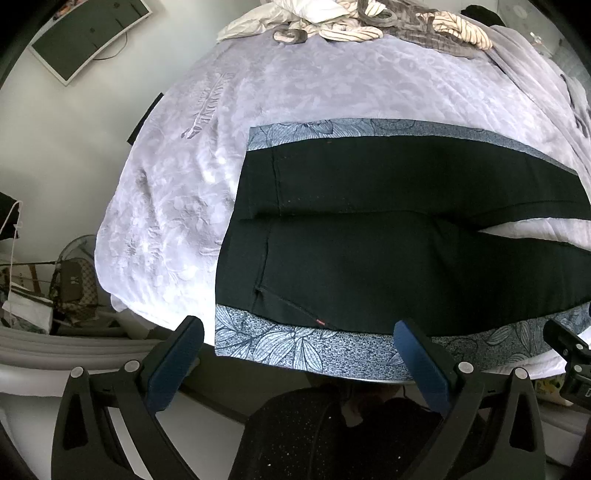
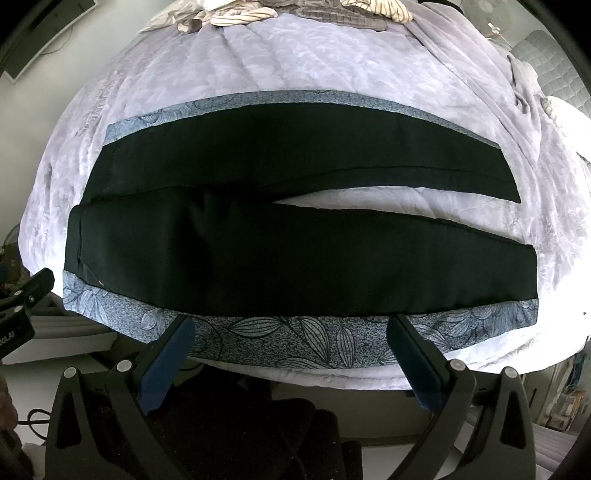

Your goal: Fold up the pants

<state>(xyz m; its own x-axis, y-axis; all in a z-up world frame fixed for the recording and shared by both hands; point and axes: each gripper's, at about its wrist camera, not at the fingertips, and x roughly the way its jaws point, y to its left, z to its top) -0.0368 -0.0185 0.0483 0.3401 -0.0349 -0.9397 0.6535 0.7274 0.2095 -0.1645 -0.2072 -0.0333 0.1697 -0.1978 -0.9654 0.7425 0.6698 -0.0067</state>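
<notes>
Black pants [image 2: 258,258] flat on patterned cloth [image 2: 295,343] on bed [image 2: 332,74], legs split rightward. Left tool [image 1: 299,332], right tool [image 2: 291,328] both spread wide, holding nothing. Advice: pinch near leg's edge (waist and hem together), carry onto far leg, edges aligned.

The black fabric pants [image 1: 406,236] run off the left wrist view's right edge; the heaped striped clothes [image 2: 243,14] are cropped at the top.

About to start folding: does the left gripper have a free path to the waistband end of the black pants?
Probably yes: the left gripper hangs open just short of the black pants, with only the patterned cloth between.
</notes>
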